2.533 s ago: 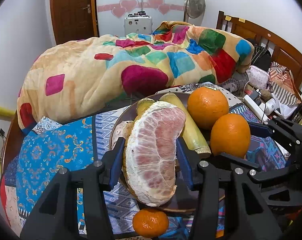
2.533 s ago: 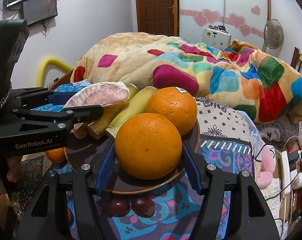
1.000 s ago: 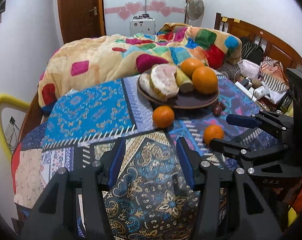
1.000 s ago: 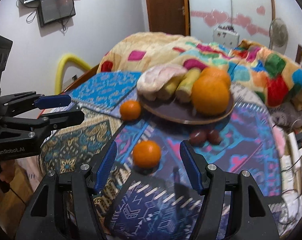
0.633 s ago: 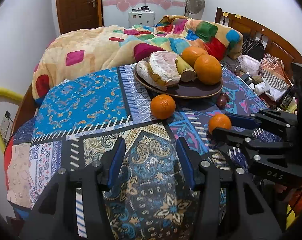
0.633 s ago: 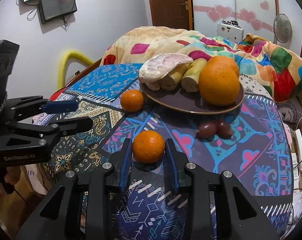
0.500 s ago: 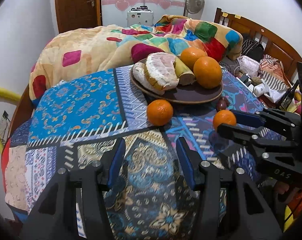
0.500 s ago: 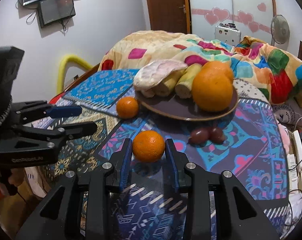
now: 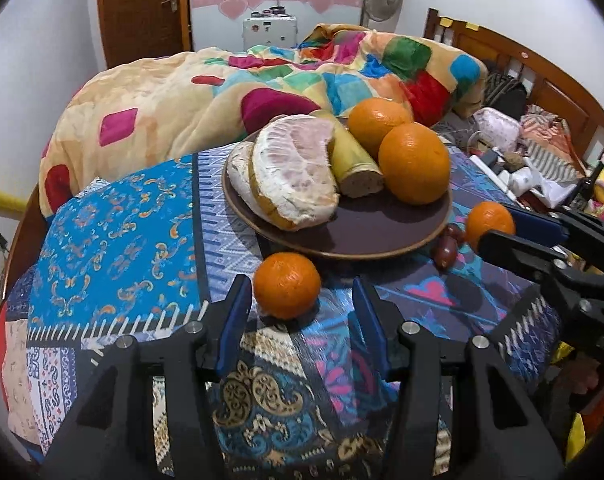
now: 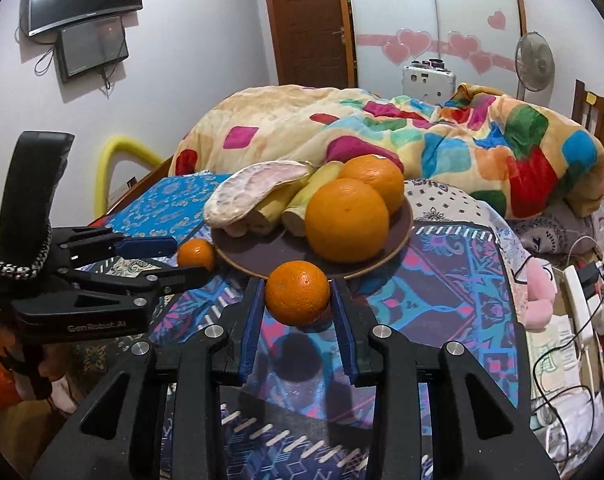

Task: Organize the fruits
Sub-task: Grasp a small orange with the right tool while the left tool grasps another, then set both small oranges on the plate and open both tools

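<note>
Right claw (image 10: 298,312) is clamped on a small mandarin (image 10: 298,293), both blue pads touching its sides; the fruit looks lifted just off the patterned bedspread (image 9: 114,240), hanging near the front rim of the brown plate (image 9: 374,236). Left claw (image 9: 298,320) is spread wide with nothing in it; a second mandarin (image 9: 287,290) sits on the bedspread between its fingertips, near the left pad, clear gap to the right one. Plate holds a peeled pomelo wedge (image 9: 298,172), cut cane pieces (image 9: 354,164) and two large oranges (image 9: 414,163), leaving bare plate surface along the near side. Two dark red fruits (image 9: 448,242) lie just off the plate's right rim, beside my right claw. Bedspread is open to the left of the plate; the rolled quilt (image 9: 206,96) blocks the far side, clutter lines the right edge. Versus half a second ago: right claw has carried its mandarin up close to the plate rim, and left claw has advanced so the loose mandarin now sits between its tips rather than well ahead.
</note>
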The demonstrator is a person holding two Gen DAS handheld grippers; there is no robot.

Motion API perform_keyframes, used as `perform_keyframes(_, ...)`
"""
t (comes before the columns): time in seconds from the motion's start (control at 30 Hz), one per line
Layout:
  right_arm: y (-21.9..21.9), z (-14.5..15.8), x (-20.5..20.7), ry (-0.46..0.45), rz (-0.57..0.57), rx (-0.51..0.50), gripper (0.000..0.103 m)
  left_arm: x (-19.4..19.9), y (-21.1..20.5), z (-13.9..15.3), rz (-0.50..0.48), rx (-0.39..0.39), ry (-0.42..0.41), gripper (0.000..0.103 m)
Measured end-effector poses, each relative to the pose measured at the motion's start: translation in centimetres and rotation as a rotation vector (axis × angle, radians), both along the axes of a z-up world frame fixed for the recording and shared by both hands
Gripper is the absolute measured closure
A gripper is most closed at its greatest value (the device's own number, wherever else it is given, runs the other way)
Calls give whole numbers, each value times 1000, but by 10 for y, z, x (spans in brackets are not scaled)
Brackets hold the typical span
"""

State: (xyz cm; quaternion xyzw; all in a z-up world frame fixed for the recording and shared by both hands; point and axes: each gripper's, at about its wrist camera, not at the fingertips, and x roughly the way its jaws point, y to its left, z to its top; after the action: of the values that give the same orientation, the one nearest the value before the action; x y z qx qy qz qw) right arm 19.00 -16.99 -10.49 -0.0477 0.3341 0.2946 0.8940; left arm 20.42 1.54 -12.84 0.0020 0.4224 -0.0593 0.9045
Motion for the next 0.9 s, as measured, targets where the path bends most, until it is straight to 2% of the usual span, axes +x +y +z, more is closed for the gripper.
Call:
perform_keyframes(0.13, 0, -2, 4, 3, 1, 0, 72, 7, 5, -5, 28, -4, 12, 66)
perform_keyframes(0.4, 3, -6, 9, 10, 8, -1, 72, -2, 10, 1, 6, -49, -3, 67)
perform_keyframes(0.63, 9, -9, 18, 22, 16, -10, 72, -13, -5, 20, -45, -22, -73, 67)
perform_keyframes(0.9, 19, -8, 28, 27, 46, -37, 72, 5, -15, 27, -77, -63, -80, 67)
